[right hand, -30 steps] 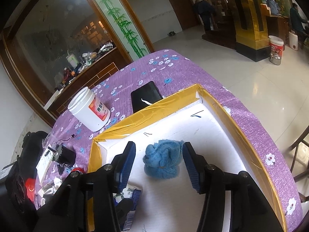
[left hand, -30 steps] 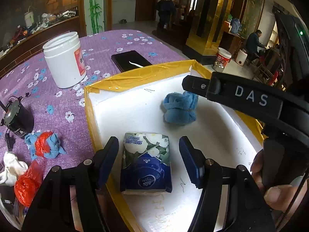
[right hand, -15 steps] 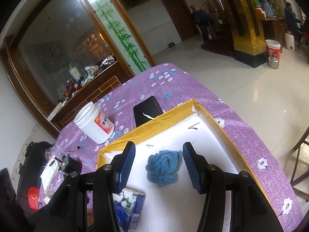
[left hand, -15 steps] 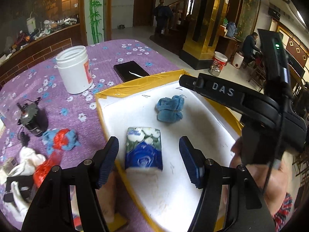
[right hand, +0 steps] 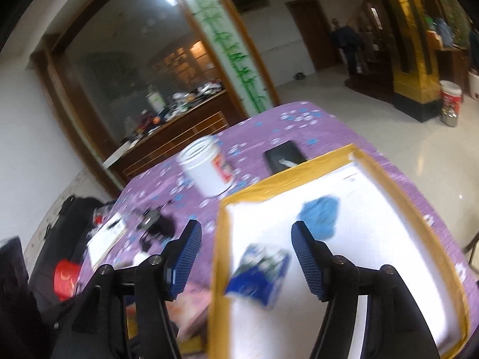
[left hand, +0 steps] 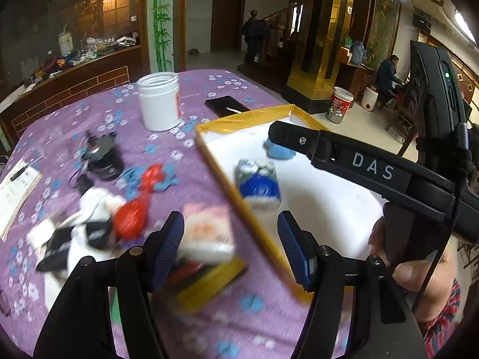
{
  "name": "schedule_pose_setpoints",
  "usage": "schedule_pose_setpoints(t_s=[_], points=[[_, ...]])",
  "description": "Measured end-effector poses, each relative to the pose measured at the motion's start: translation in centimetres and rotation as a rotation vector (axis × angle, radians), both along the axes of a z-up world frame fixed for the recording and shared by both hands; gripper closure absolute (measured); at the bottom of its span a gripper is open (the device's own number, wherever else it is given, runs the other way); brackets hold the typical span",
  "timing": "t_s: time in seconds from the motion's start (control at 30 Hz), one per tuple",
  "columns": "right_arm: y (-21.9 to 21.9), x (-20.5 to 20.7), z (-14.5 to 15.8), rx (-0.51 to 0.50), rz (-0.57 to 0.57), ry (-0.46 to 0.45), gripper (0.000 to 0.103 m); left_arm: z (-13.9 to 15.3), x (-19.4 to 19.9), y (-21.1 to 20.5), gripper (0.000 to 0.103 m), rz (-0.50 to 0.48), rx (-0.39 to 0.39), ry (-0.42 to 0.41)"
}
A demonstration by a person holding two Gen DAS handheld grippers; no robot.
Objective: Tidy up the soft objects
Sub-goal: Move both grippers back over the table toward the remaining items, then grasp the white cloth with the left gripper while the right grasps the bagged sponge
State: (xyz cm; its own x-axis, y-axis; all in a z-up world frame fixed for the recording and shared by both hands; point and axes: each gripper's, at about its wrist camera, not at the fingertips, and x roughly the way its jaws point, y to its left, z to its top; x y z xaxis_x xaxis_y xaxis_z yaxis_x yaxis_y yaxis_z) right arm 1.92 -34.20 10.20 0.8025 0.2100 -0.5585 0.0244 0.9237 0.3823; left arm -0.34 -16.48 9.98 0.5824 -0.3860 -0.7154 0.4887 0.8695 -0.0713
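The left wrist view covers the purple flowered tablecloth [left hand: 209, 89] from its left side: a paper sheet [left hand: 15, 188], a heap of white and black cloth [left hand: 80, 224] touching a red soft object [left hand: 131, 218], a blue-and-red cloth bundle [left hand: 152, 176], a black round device [left hand: 103, 158], a white jar [left hand: 158, 104] and a black phone [left hand: 227, 106]. None of the soft pile appears clearly in the right wrist view, which shows instead a black bag [right hand: 69, 218] and a red item [right hand: 64, 275] at the far left, off the table. A pink-and-white packet [left hand: 206, 233] lies just outside the yellow-rimmed white tray [left hand: 215, 152], beside the left finger pad. Inside the tray, both views show the blue tissue pack [left hand: 259, 185] near the left wall and the blue towel [right hand: 320, 215] farther in, apart from it. The left gripper [left hand: 230, 251] is spread wide, straddling the tray's near wall and gripping nothing. The right gripper [right hand: 245, 258] is likewise spread wide and empty, above the tray's left rim; the left view shows it from the side, held in the person's hand [left hand: 419, 269].
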Motion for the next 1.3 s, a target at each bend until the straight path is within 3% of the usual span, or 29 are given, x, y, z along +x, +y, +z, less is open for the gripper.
schedule_pose_setpoints(t_s=[0.27, 0.4, 0.5, 0.63, 0.83, 0.93, 0.97, 1.03, 1.07, 1.17, 1.3], points=[[6.8, -4.3, -0.8, -0.067, 0.158, -0.018, 0.037, -1.6, -3.1, 7.6, 0.039, 0.096, 0.009, -0.048], [9.9, -6.1, -2.2, -0.126, 0.22, -0.028, 0.032, -2.8, -3.1, 11.6, 0.028, 0.174, 0.002, -0.045], [12.1, -6.8, -3.7, -0.172, 0.287, -0.04, 0.03, -3.6, -2.3, 13.3, 0.027, 0.221, 0.009, -0.04], [14.1, -6.9, -4.8, -0.185, 0.383, -0.018, 0.03, -4.7, -0.3, 14.3, 0.027, 0.247, -0.004, 0.01], [13.6, -7.2, -4.5, -0.135, 0.395, -0.05, 0.024, -6.0, 2.3, 13.8, 0.028, 0.191, 0.021, 0.084], [13.5, -7.3, -4.4, -0.129, 0.407, -0.054, 0.024, -6.8, 3.2, 14.0, 0.028, 0.184, -0.011, 0.115], [13.6, -7.4, -4.4, -0.128, 0.408, -0.058, 0.024, -7.0, 3.4, 13.9, 0.035, 0.186, -0.016, 0.111], [13.6, -7.4, -4.4, -0.125, 0.418, -0.06, 0.024, -7.5, 3.6, 13.9, 0.064, 0.192, -0.007, 0.128], [13.7, -7.3, -4.4, -0.126, 0.42, -0.058, 0.024, -7.8, 3.7, 13.9, 0.084, 0.186, -0.015, 0.145], [13.6, -7.2, -4.5, -0.118, 0.422, -0.056, 0.023, -7.8, 2.9, 14.5, 0.092, 0.203, -0.039, 0.135], [13.6, -7.2, -4.6, -0.116, 0.423, -0.056, 0.023, -6.2, -0.2, 15.9, 0.092, 0.201, -0.11, 0.104]])
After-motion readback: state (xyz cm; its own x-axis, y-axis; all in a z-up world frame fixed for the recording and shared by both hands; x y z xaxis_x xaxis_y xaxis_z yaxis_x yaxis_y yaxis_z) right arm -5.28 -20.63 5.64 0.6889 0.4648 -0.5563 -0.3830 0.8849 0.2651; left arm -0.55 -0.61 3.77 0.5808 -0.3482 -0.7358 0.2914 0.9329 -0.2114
